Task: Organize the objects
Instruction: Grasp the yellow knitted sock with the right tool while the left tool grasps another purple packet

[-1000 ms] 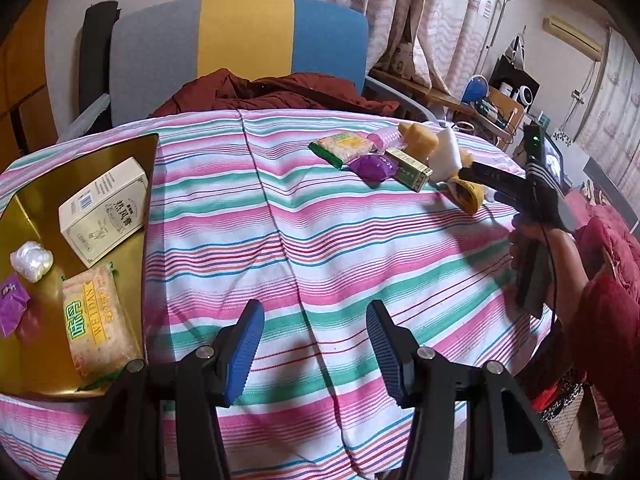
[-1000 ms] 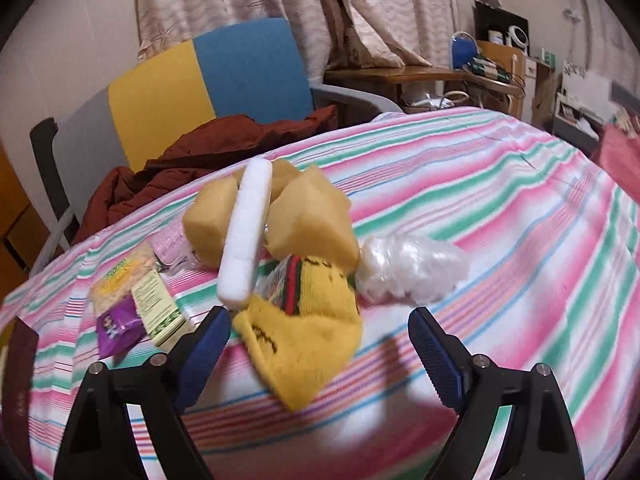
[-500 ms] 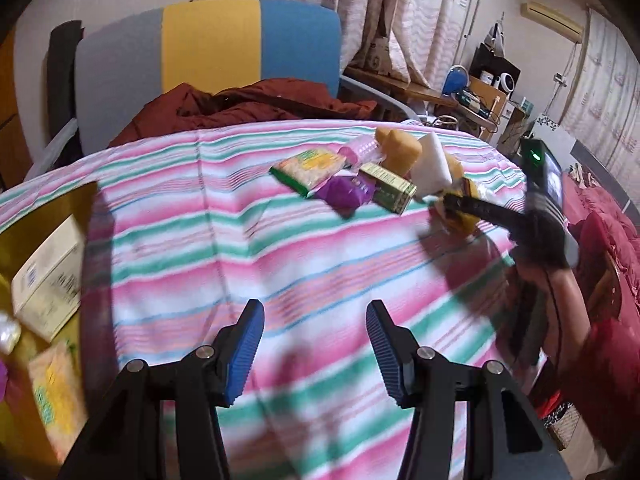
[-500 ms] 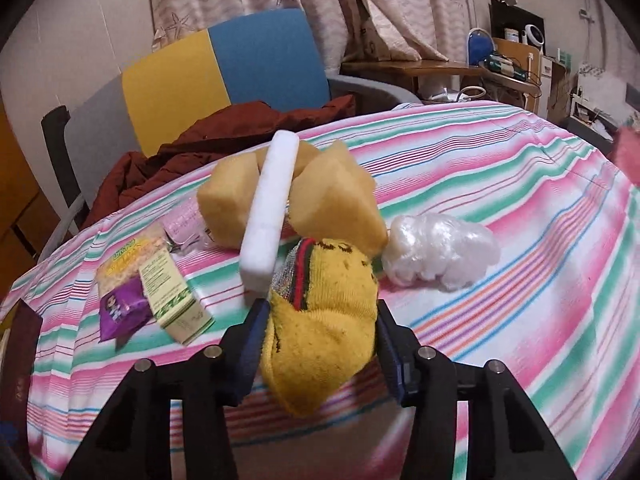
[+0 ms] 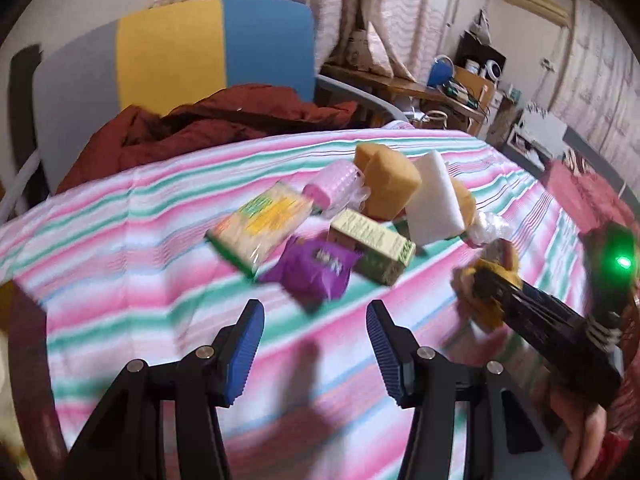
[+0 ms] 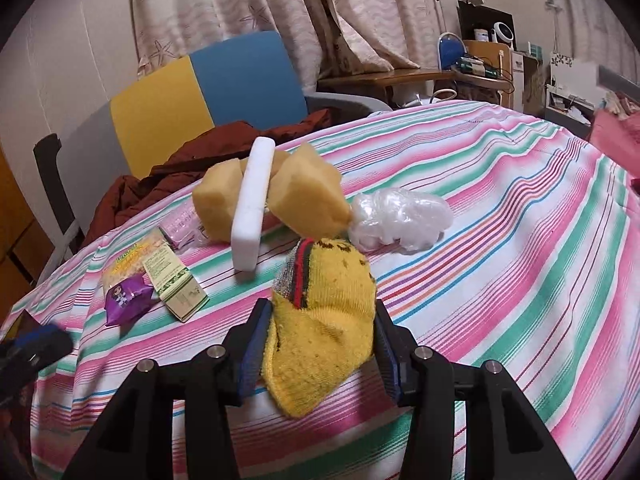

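My right gripper (image 6: 320,344) is shut on a yellow sock (image 6: 324,312) and holds it just above the striped tablecloth (image 6: 500,248); it shows at the right of the left wrist view (image 5: 486,292). Behind it lie yellow sponges (image 6: 308,192), a white foam block (image 6: 254,208) and a clear plastic wad (image 6: 400,216). My left gripper (image 5: 316,348) is open and empty, just short of a purple packet (image 5: 316,272), a green box (image 5: 372,250) and a cracker packet (image 5: 262,226).
A pink wrapped roll (image 5: 330,186) lies by the sponges. A grey, yellow and blue chair (image 5: 172,52) with a dark red garment (image 5: 208,124) stands behind the table. A cluttered wooden desk (image 6: 420,76) is at the back right.
My right gripper closed on the yellow sock and lifted it slightly. My left gripper swung right, away from the gold tray, towards the pile of packets.
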Available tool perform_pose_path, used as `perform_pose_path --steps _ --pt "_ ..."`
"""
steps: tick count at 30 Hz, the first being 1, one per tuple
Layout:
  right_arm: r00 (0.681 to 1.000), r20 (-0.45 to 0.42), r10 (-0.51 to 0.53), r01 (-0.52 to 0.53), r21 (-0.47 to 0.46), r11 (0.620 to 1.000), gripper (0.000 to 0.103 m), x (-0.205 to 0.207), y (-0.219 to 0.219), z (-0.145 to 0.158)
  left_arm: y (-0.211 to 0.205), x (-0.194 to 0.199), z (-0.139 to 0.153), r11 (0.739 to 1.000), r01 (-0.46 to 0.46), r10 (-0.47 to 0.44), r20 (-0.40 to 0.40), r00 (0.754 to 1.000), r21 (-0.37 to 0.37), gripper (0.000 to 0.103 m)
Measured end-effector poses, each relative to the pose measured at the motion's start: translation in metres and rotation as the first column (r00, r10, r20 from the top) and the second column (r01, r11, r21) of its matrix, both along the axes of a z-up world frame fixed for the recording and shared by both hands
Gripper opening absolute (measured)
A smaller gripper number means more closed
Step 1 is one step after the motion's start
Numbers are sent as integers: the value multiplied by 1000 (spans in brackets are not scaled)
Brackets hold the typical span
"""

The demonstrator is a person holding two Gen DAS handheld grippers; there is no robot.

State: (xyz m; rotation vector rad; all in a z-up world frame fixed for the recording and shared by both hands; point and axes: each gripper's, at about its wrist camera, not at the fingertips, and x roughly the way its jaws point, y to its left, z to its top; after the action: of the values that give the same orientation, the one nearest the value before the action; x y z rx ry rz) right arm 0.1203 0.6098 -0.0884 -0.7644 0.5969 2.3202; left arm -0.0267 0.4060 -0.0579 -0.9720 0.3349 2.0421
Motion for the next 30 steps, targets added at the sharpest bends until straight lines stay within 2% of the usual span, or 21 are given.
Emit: perform_pose_path --steps 3,7,9,13,16,20,25,30 --pt "1000 -18 -2 1 -13 1000 49 3 3 -2 19 -13 -6 999 21 -22 -29 999 -31 54" --pt "1000 -25 -4 4 -18 1000 50 4 5 -3 43 -29 -14 993 38 -47 -79 996 -115 54" --pt "1000 -24 0 -1 -21 1000 50 3 5 -4 49 -34 -18 992 82 -88 -51 995 -97 54" --pt "999 -45 2 -5 -51 999 51 5 9 -7 52 -37 -25 994 90 -90 -1 996 -61 54" --pt "999 -48 2 -4 -52 999 51 5 9 -8 50 -30 -27 994 105 -105 -7 994 -27 54" --pt "999 -49 2 -4 -53 999 51 5 9 -8 47 -19 -30 993 120 -121 -53 991 -22 53" --pt "999 -43 2 -4 -49 999 51 4 7 -8 43 -21 -32 993 122 -122 -49 991 -2 52" --pt "999 -37 3 -4 -46 999 52 4 8 -8 45 -14 -33 990 138 -140 -88 986 -22 52"
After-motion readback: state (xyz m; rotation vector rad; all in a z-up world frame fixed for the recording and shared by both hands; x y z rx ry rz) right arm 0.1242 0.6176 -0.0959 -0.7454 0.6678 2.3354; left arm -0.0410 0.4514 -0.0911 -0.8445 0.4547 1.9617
